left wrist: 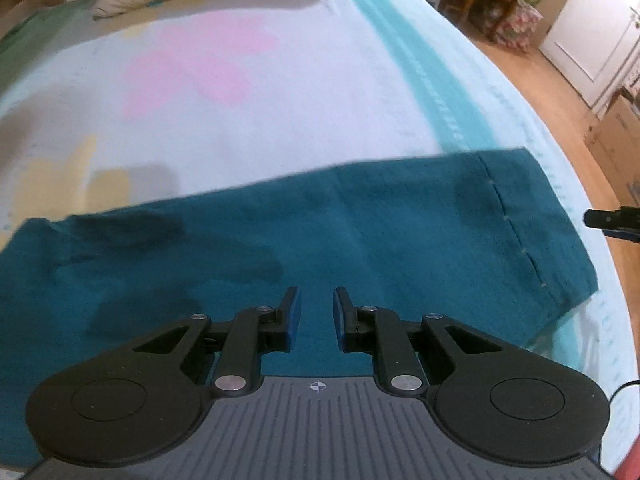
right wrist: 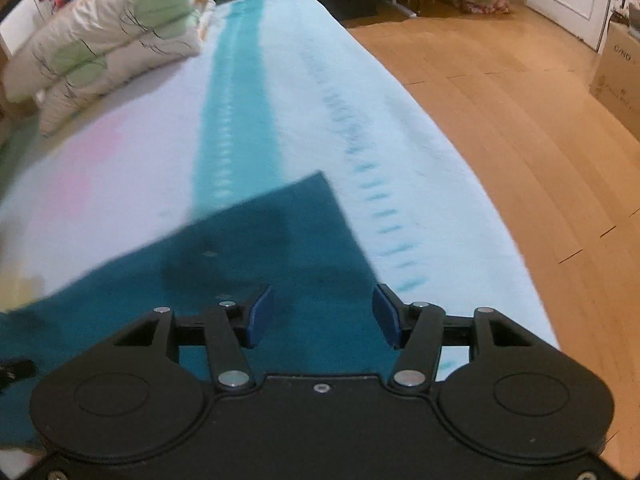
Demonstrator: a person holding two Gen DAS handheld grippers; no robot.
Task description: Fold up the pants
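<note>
Teal pants (left wrist: 360, 232) lie flat across the bed, with a stitched hem (left wrist: 520, 240) at their right end. My left gripper (left wrist: 317, 300) hovers over the middle of the cloth, its blue pads a narrow gap apart with nothing between them. At the right edge of the left wrist view, a dark tip of my right gripper (left wrist: 612, 222) shows beyond the hem. In the right wrist view the pants (right wrist: 260, 260) end in a square corner near the bed's side. My right gripper (right wrist: 323, 294) stands wide open above that end and holds nothing.
The bed has a light blue sheet (left wrist: 280, 100) with a turquoise stripe and pink and yellow patches. A patterned pillow (right wrist: 104, 40) lies at the far end. To the right the bed drops to a wooden floor (right wrist: 500, 120), with cardboard boxes (right wrist: 620, 76) and a white door beyond.
</note>
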